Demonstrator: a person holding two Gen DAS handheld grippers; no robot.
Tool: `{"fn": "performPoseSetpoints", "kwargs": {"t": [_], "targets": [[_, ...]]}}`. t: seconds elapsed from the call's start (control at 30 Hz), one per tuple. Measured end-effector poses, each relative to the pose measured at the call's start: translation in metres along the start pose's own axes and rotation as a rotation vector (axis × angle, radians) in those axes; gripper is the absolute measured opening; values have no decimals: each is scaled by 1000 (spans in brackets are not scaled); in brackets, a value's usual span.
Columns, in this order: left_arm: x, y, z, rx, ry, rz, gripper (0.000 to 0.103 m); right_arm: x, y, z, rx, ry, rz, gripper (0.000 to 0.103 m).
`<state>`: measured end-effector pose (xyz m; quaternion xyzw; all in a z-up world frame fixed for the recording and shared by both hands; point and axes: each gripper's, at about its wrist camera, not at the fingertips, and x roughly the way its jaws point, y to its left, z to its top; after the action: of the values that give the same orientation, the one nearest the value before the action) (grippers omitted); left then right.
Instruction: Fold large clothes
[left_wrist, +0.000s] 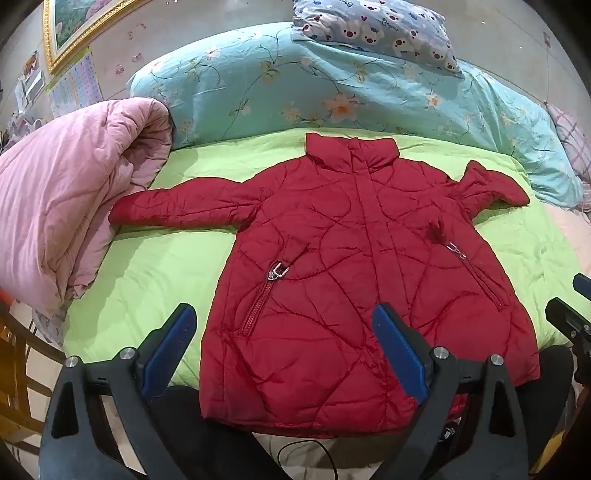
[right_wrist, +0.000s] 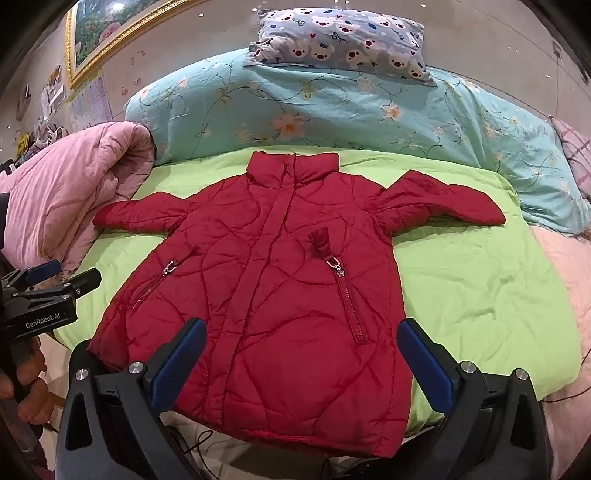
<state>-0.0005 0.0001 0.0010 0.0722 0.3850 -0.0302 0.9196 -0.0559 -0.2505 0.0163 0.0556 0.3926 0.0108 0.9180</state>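
A red quilted jacket (left_wrist: 351, 266) lies flat, front up, on a green sheet (left_wrist: 155, 273), collar toward the pillows, both sleeves spread out sideways. It also shows in the right wrist view (right_wrist: 280, 295). My left gripper (left_wrist: 284, 332) is open and empty, hovering over the jacket's lower hem. My right gripper (right_wrist: 301, 350) is open and empty, also above the lower hem. The left gripper shows at the left edge of the right wrist view (right_wrist: 59, 280). The right gripper shows at the right edge of the left wrist view (left_wrist: 576, 310).
A rolled pink quilt (left_wrist: 66, 206) lies at the left of the bed, touching the left sleeve's cuff. A blue floral duvet (left_wrist: 332, 81) and a bear-print pillow (left_wrist: 373, 29) lie behind the collar. A black cable (left_wrist: 314, 454) hangs below the bed's front edge.
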Motion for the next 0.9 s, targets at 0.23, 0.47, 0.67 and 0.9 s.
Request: {"fn": "performPoseSetpoints", "kwargs": {"t": [0.23, 0.47, 0.67, 0.9], "targets": [[-6, 5, 0, 3, -7, 1, 97, -2, 2, 0, -4, -7, 3, 103], [-6, 3, 5, -2, -3, -1, 97, -3, 3, 1, -6, -6, 5, 103], [-4, 1, 3, 1, -14, 4, 97, -5, 3, 1, -6, -9, 6, 103], [-4, 1, 2, 1, -14, -3, 97, -5, 6, 3, -14, -15, 5, 103]]}}
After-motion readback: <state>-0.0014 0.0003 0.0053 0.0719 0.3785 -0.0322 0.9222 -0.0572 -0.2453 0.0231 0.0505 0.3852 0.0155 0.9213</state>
